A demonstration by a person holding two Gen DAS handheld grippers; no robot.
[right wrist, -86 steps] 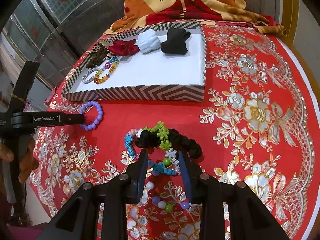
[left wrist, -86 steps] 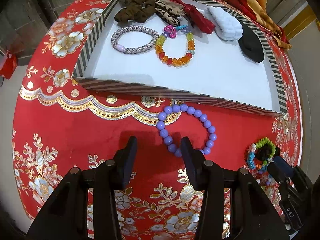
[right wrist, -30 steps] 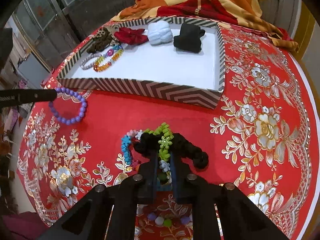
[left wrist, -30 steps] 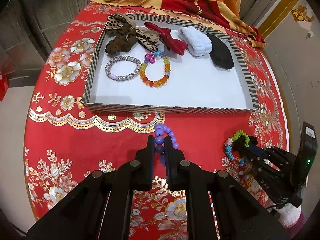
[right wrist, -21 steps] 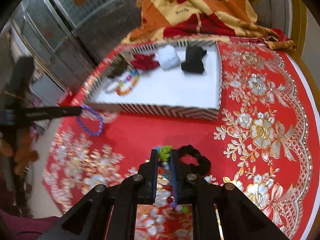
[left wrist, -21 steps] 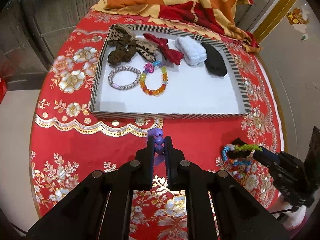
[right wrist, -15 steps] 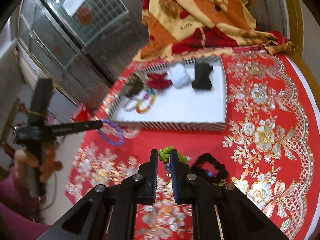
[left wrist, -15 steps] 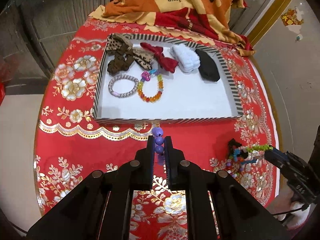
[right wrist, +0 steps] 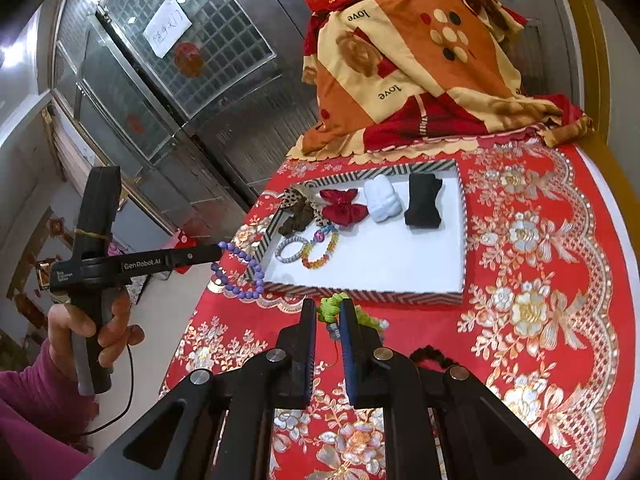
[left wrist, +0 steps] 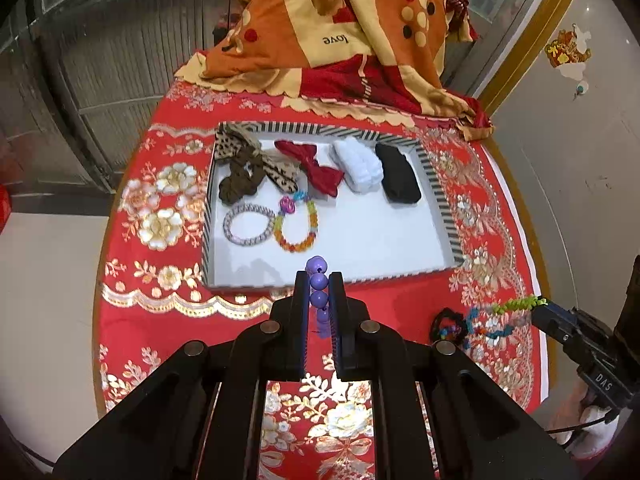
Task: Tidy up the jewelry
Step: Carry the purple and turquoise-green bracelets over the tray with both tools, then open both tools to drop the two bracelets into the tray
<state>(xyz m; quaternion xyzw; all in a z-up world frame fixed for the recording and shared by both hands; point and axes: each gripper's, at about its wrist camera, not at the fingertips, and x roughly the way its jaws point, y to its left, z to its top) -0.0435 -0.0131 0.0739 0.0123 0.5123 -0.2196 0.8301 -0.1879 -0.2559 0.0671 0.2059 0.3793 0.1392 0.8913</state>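
Both claws are up off the tabletop [left wrist: 132,320], each clenched on a piece. The left claw [left wrist: 319,280] pinches the purple bead bracelet [right wrist: 239,270] by only a few beads at the fingertips; the rest of the loop hangs free, just short of the near wall of the striped tray [left wrist: 438,204]. The right claw [right wrist: 328,312] grips the green end of a multicoloured beaded strand [left wrist: 502,316], which trails down toward a black scrunchie [left wrist: 444,326] lying on the red cloth; I cannot tell whether the two are tangled. Risks as I judge them: the shallow pinch could let the round beads roll out before the bracelet clears the tray wall; the hanging loop could catch that wall; dropped carelessly, it could land on the orange bead bracelet [left wrist: 296,226] or silver bangle [left wrist: 248,230]. On the right, the strand may drag the scrunchie along.
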